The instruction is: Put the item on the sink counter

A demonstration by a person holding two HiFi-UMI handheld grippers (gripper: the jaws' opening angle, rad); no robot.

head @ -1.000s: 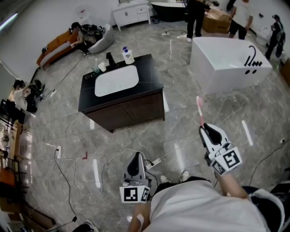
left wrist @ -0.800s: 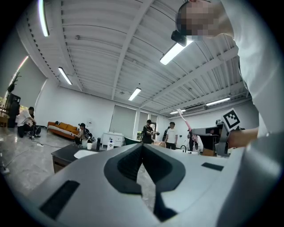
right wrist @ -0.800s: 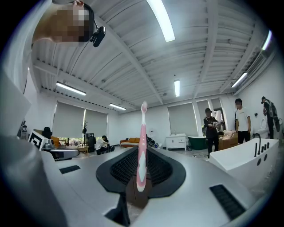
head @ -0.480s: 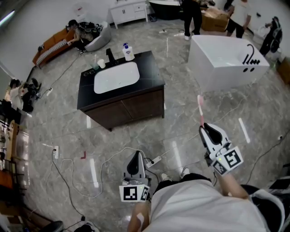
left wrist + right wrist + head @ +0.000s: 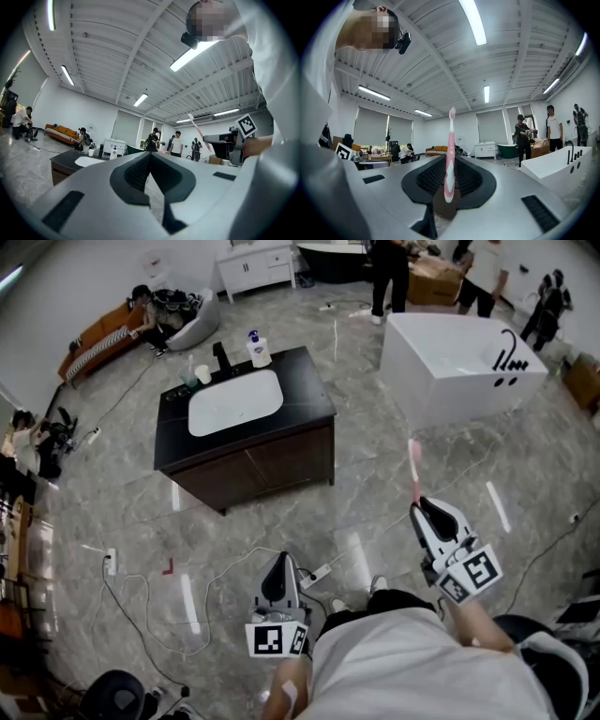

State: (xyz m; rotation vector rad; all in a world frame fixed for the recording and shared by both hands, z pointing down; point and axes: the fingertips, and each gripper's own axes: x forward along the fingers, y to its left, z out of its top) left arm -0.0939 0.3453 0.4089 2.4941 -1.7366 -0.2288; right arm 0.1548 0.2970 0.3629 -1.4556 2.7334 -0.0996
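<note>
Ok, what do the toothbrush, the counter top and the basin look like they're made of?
The toothbrush looks like plastic: smooth pink with white inserts and a moulded, slightly glossy handle. The counter top is plain black with a low sheen, perhaps stone or a composite; the pictures can't settle which. The basin is glossy, even white, probably ceramic.

Ahead of me the black sink counter [image 5: 312, 399] carries a white basin [image 5: 234, 402], a dark faucet [image 5: 221, 358], a pump bottle [image 5: 254, 351] and a small cup [image 5: 202, 375] along its far edge. It stands on grey marbled floor [image 5: 122, 493], where white cables [image 5: 230, 570] trail and a white bathtub [image 5: 459, 376] sits.
</note>
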